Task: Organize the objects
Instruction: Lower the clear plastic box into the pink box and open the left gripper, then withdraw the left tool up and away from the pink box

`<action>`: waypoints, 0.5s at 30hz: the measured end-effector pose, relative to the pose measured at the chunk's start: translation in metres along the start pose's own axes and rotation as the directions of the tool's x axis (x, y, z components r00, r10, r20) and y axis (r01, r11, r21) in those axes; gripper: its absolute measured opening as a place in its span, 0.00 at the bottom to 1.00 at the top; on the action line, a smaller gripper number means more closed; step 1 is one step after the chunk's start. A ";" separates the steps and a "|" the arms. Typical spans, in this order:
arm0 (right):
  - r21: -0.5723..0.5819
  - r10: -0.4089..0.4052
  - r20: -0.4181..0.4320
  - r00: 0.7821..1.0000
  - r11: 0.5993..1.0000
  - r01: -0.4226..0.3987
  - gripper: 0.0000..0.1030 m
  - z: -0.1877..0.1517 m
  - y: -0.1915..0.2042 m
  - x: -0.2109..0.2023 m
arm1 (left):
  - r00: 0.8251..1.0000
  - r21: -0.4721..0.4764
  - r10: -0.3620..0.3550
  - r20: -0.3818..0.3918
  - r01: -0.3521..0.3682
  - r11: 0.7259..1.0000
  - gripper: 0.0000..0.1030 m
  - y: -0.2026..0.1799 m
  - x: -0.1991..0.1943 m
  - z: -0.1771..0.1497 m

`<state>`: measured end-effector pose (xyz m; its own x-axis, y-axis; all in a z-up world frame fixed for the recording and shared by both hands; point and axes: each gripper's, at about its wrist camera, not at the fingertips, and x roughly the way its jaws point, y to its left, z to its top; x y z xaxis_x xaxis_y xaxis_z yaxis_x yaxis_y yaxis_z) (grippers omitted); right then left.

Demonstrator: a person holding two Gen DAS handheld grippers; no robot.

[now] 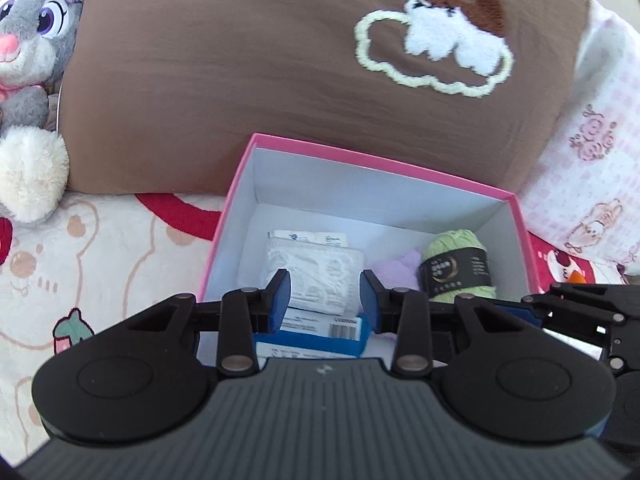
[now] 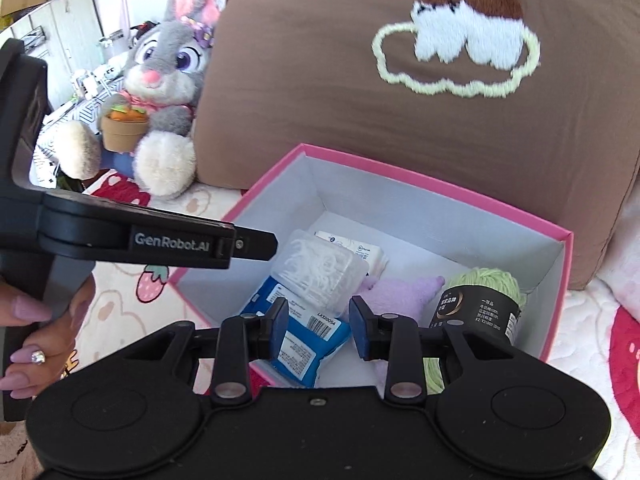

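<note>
Grippers first — my left gripper (image 1: 325, 294) and right gripper (image 2: 318, 326) both hover over the near edge of the pink box (image 2: 562, 280), pads a little apart with nothing pinched between them; both released, as I read it. Just beyond the tips, inside the box: blue packet (image 2: 298, 344) leaning at the near wall, clear plastic case (image 2: 320, 268) lying partly over it, white packet (image 2: 366, 254) behind that, lilac plush piece (image 2: 400, 294) in the middle, green yarn ball (image 2: 486, 300) at the right wall. So the goods look packed already — my guess is the step in hand is pulling clear. To do it well I'd lift straight up before swinging sideways, mind the box rim, and keep the two rigs from knocking together; the left one's body crosses the right view close by. Farther off: strawberry-print blanket (image 1: 100, 248), brown cushion (image 1: 240, 80) touching the box's far wall, grey plush rabbit (image 2: 168, 80) at the left.
</note>
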<state>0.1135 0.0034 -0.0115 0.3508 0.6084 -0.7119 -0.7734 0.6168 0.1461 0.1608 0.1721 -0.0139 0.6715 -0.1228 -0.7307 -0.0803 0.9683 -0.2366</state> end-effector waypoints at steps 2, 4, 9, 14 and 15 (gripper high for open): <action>-0.012 -0.003 0.009 1.000 1.000 0.003 0.37 -0.003 0.002 -0.011 | 1.000 -0.003 -0.007 0.001 0.007 1.000 0.37 -0.006 -0.008 -0.002; -0.021 -0.005 0.018 1.000 1.000 0.006 0.37 -0.005 0.004 -0.021 | 1.000 0.006 -0.002 0.016 0.002 1.000 0.37 -0.012 -0.019 -0.004; -0.041 -0.015 0.021 1.000 0.999 0.016 0.37 -0.013 0.009 -0.047 | 1.000 0.032 -0.028 0.003 0.028 0.999 0.40 -0.027 -0.041 -0.008; -0.040 -0.012 0.014 1.000 0.999 0.012 0.38 -0.021 0.012 -0.069 | 0.999 0.051 -0.003 -0.047 0.005 0.999 0.41 -0.038 -0.047 -0.016; -0.041 -0.009 0.013 1.000 0.999 0.010 0.38 -0.022 0.013 -0.073 | 0.999 0.049 -0.007 -0.051 0.010 0.999 0.41 -0.039 -0.049 -0.018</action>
<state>0.0660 -0.0442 0.0276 0.3644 0.6090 -0.7045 -0.7908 0.6019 0.1112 0.1175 0.1369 0.0195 0.6336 -0.1407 -0.7608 -0.0378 0.9765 -0.2121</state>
